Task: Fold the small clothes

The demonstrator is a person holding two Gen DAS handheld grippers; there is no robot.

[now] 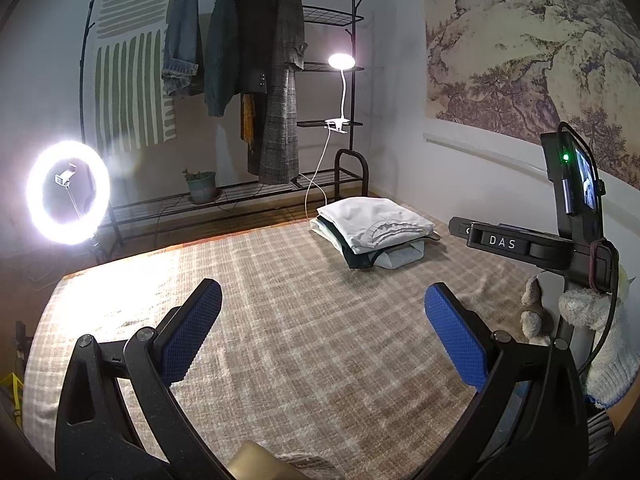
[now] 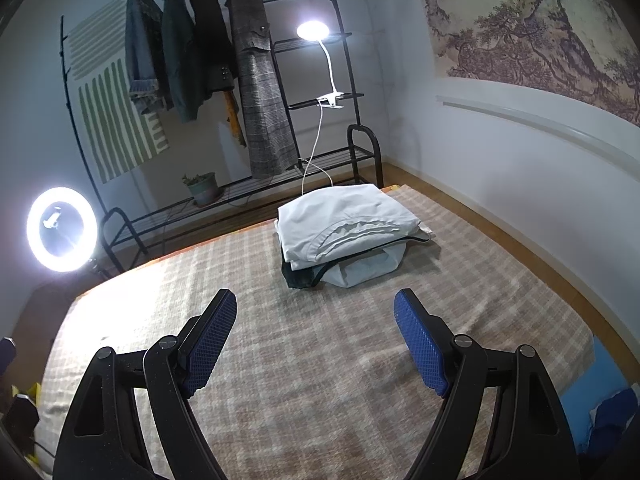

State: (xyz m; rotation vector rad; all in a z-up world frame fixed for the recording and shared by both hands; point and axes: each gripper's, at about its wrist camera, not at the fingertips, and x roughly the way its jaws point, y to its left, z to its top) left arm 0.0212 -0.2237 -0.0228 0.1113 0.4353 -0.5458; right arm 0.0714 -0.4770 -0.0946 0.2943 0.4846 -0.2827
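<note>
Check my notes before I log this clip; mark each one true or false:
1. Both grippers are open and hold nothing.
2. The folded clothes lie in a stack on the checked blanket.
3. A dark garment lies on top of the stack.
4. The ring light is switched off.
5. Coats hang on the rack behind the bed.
1. True: the left gripper and the right gripper are spread, empty.
2. True: the stack sits on the blanket.
3. False: a white garment is on top; a dark one lies lower.
4. False: the ring light glows.
5. True: coats hang on the rack.
</note>
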